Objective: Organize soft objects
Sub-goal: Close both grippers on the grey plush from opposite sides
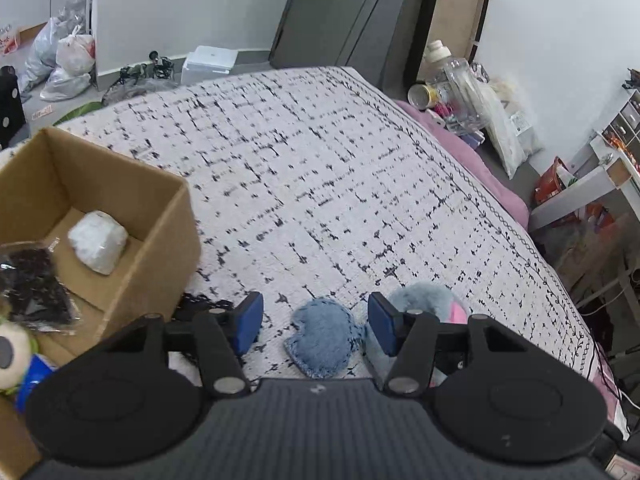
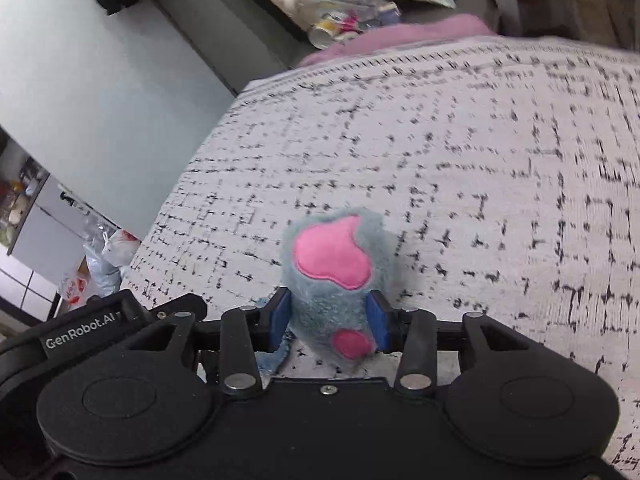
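Clearly the grey-and-pink plush toy (image 2: pixel 334 280) on the bed (image 2: pixel 480 160) sits between the right gripper (image 2: pixel 329 326) pads, which pinch it. Left gripper (image 1: pixel 315 326), fingers spread, straddles its blue ear (image 1: pixel 322 338); grip deep, then lift towards the cardboard box (image 1: pixel 168 208).

- Our left gripper (image 1: pixel 315 322) has matte black linkage arms, silver rivets, blue pads and a ribbed grey housing at lower centre.
- Our right gripper (image 2: pixel 328 322) matches it, with one silver screw; white "GenRobot.AI" lettering shows at lower left.
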A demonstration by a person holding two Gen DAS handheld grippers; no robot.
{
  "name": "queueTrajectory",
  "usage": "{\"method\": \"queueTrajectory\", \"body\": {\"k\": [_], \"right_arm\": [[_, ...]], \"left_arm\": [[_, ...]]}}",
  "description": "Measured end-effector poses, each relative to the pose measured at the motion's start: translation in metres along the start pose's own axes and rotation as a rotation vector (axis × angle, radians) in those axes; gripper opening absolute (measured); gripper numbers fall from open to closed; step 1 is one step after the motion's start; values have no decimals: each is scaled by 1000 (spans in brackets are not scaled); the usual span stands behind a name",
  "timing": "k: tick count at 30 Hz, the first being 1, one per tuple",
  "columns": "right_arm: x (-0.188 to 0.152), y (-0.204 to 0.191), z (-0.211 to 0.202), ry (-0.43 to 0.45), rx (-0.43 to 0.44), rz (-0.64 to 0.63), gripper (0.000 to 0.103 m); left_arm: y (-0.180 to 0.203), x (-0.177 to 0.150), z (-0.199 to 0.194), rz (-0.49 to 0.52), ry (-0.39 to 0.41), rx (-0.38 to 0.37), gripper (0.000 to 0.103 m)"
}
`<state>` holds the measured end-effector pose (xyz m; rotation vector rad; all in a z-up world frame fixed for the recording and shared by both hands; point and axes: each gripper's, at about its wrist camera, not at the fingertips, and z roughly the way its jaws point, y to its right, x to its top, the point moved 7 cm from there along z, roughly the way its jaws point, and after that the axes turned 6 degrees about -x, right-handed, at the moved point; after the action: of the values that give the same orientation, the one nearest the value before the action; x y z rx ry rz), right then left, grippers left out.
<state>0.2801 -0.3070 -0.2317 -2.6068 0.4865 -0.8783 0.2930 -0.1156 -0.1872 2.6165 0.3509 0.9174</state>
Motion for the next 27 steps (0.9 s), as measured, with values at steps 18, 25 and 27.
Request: {"method": "queueTrajectory", "body": {"k": [18,25,27], "right_arm": [[11,53,-10,16,51,312,36],[15,64,-1,15,78,391,36],[15,69,5,3,71,412,36]], "left_arm": [[44,-17,56,-46,-99,-146,45],[55,-26,63,-101,-129,-218,37],[56,-28,67,-125,-141,-231,36]]}}
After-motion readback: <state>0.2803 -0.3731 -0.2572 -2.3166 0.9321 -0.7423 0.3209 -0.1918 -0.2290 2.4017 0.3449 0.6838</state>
